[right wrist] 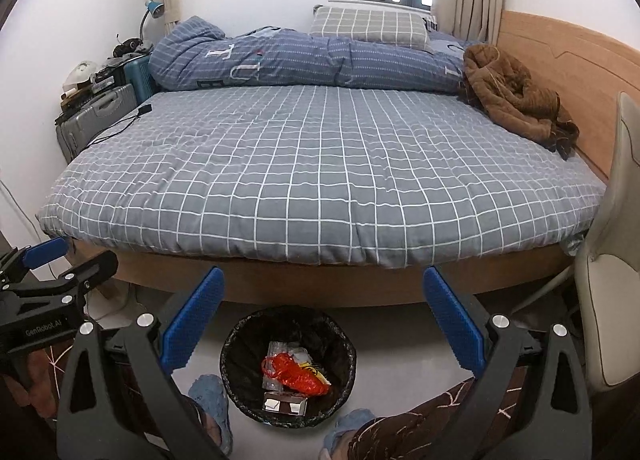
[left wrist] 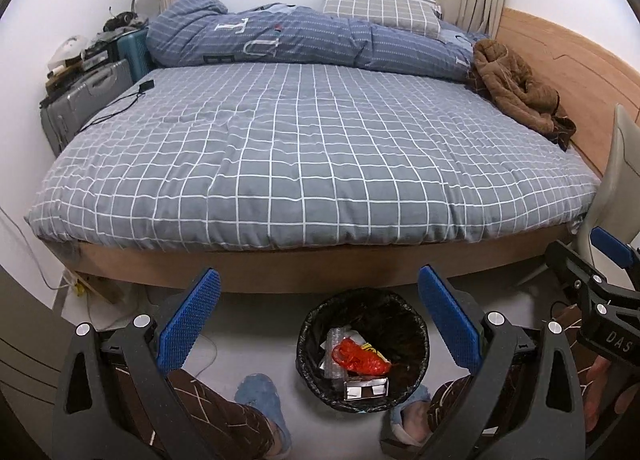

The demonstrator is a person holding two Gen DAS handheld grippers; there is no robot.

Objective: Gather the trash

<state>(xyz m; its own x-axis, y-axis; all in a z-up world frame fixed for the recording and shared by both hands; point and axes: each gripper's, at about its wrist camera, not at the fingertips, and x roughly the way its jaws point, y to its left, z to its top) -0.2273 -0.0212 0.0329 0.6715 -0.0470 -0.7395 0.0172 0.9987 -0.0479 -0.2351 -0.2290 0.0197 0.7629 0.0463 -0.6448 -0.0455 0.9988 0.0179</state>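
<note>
A black-lined trash bin (left wrist: pixel 416 324) stands on the floor by the bed's foot, also in the right wrist view (right wrist: pixel 236 340). Inside lie a red plastic bag (left wrist: pixel 360 358) (right wrist: pixel 294 374), clear wrapping and a small box (left wrist: pixel 366 388) (right wrist: pixel 284 404). My left gripper (left wrist: pixel 318 292) is open and empty, held above the bin. My right gripper (right wrist: pixel 322 292) is open and empty, also above the bin. Each gripper shows at the edge of the other's view: the right one (left wrist: pixel 608 256) and the left one (right wrist: pixel 44 256).
A bed with a grey checked sheet (left wrist: pixel 300 163) fills the middle. A folded blue duvet (left wrist: pixel 280 39), a pillow (left wrist: pixel 380 11) and a brown jacket (left wrist: pixel 516 87) lie at its far side. Suitcases (left wrist: pixel 88 99) stand left, a chair (right wrist: pixel 612 260) right. The person's slippered feet (left wrist: pixel 260 392) flank the bin.
</note>
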